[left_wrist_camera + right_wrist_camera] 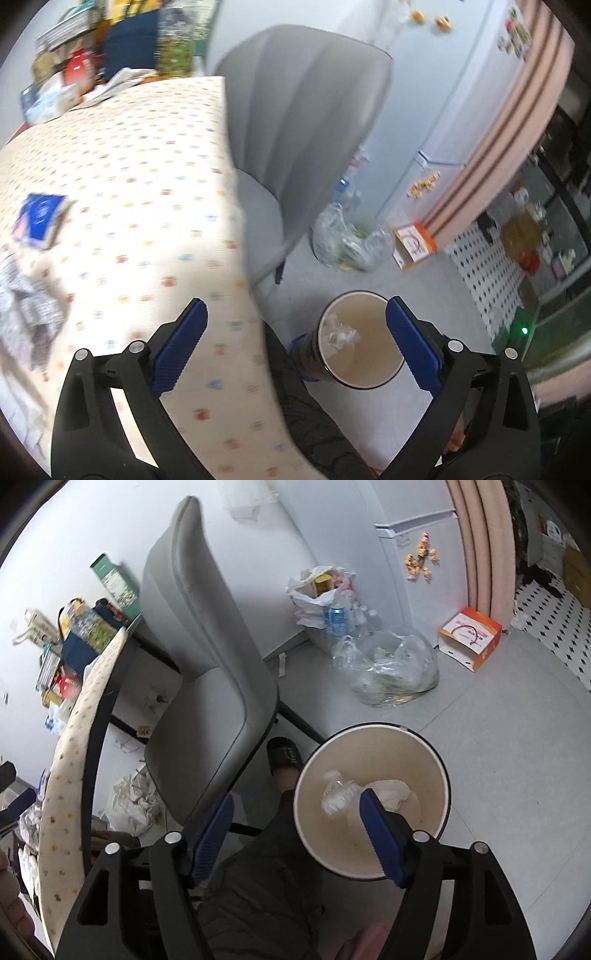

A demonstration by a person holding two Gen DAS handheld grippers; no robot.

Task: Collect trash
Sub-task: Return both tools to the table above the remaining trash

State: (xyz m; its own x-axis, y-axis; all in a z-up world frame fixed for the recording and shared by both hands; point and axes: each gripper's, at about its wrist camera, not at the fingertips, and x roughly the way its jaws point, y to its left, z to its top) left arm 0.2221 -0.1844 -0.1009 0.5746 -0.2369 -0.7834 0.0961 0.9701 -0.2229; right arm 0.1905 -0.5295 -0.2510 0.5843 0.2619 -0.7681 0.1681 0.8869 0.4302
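A round bin with a cream inside (417,768) stands on the floor beside the person's leg. In it lie a crushed clear bottle (338,794) and a crumpled white tissue (391,792). My right gripper (295,827) hangs open above the bin's near rim, holding nothing. My left gripper (297,332) is wide open and empty, over the table's edge, with the bin (373,332) and the bottle (340,334) below it. On the dotted tablecloth (147,166) lie a blue packet (38,216) and a crumpled patterned wrapper (26,295).
A grey chair (207,664) stands between table and bin. Behind it are a clear bag of trash (391,664), a white bag of bottles (325,602) and an orange box (471,637). Crumpled white paper (133,797) lies under the table. A slippered foot (282,757) rests by the bin.
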